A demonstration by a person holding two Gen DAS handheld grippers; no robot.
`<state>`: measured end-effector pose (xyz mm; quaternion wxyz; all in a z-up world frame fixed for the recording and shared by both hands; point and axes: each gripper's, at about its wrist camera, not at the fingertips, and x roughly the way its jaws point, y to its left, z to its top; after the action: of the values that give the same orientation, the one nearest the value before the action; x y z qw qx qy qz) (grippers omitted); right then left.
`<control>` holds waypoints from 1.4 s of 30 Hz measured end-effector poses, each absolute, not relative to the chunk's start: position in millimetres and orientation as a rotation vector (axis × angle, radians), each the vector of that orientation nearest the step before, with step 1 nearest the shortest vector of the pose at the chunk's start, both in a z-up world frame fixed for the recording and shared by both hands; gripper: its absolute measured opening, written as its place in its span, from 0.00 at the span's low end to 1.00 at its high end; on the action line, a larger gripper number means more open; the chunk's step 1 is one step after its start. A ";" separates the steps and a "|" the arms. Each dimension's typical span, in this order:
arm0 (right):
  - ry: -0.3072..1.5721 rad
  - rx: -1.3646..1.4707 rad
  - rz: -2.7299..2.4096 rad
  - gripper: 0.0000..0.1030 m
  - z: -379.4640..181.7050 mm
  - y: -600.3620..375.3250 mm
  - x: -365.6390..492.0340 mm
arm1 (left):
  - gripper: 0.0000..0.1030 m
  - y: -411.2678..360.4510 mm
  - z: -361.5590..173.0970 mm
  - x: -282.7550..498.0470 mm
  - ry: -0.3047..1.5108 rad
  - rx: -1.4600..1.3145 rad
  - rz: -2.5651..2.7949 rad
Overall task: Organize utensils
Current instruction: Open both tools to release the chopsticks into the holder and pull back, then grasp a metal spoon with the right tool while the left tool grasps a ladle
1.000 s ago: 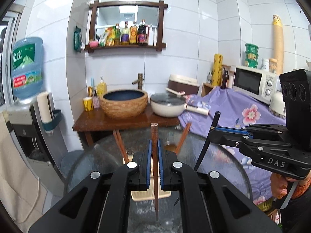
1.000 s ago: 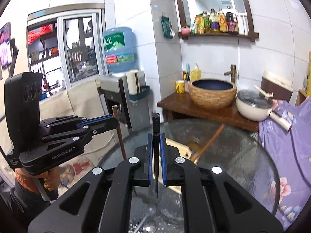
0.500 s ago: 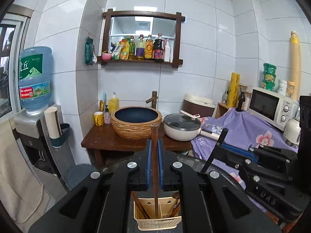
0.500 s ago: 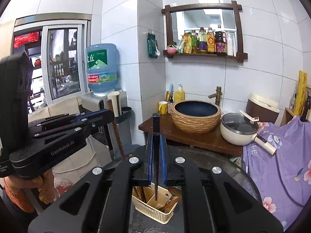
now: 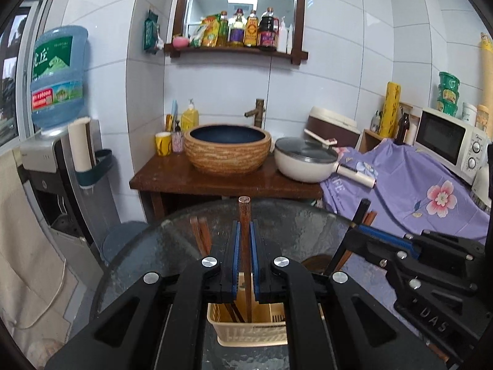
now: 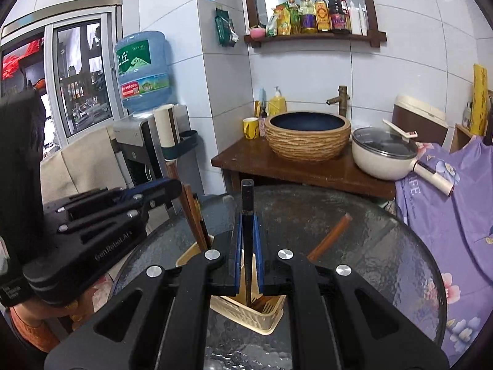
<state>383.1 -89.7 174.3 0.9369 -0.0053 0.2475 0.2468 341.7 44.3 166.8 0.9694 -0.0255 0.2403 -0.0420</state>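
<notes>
Now both tools are clamped tight, each on a single chopstick held upright between blue pads. Gripped by the left tool [image 5: 243,240], the brown chopstick [image 5: 244,215] is reddish wood with a square, flat-cut top; its shaft runs down between the pads and its lower end dips inside the basket [image 5: 252,333]. Gripped by the right tool [image 6: 247,243], the black chopstick [image 6: 247,197] is dark and glossy, squared at the top and tapering below, and its tip likewise reaches down into the basket [image 6: 246,314]. That basket is a pale cream plastic holder with slotted walls, standing on the round glass tabletop [image 5: 148,246] directly under both tools. Several more brown chopsticks [image 5: 200,237] already lean in it at the left side, their tops fanning outward, and one brown stick [image 6: 329,237] slants out towards the right. Whether either held chopstick touches the basket floor cannot be told. From the left wrist view the right tool [image 5: 357,228] shows at the right edge with its black stick angled down; from the right wrist view the left tool [image 6: 175,185] shows at the left edge, just beside the leaning sticks.
</notes>
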 end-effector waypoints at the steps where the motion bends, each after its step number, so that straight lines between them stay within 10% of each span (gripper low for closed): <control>1: 0.511 -0.010 0.504 0.08 170.9 -89.4 383.6 | 0.06 44.5 162.6 342.6 0.495 -0.056 -0.087; 19: 0.510 0.005 0.488 0.11 149.3 -92.1 383.8 | 0.05 47.4 133.5 339.6 0.518 -0.055 -0.096; 23: 0.481 0.028 0.472 0.50 146.6 -100.7 374.2 | 0.39 52.1 135.9 323.7 0.477 -0.067 -0.091; 35: 0.539 -0.061 0.420 0.50 95.8 -108.6 310.3 | 0.86 71.0 85.5 262.1 0.493 -0.084 -0.006; 42: 0.653 -0.095 0.390 0.50 31.2 -101.8 271.3 | 0.90 69.2 36.4 240.7 0.591 -0.056 0.042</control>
<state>271.3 -101.8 31.2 0.9274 -0.0465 0.3187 0.1902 240.7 69.2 36.4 0.9561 -0.0278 0.2911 0.0207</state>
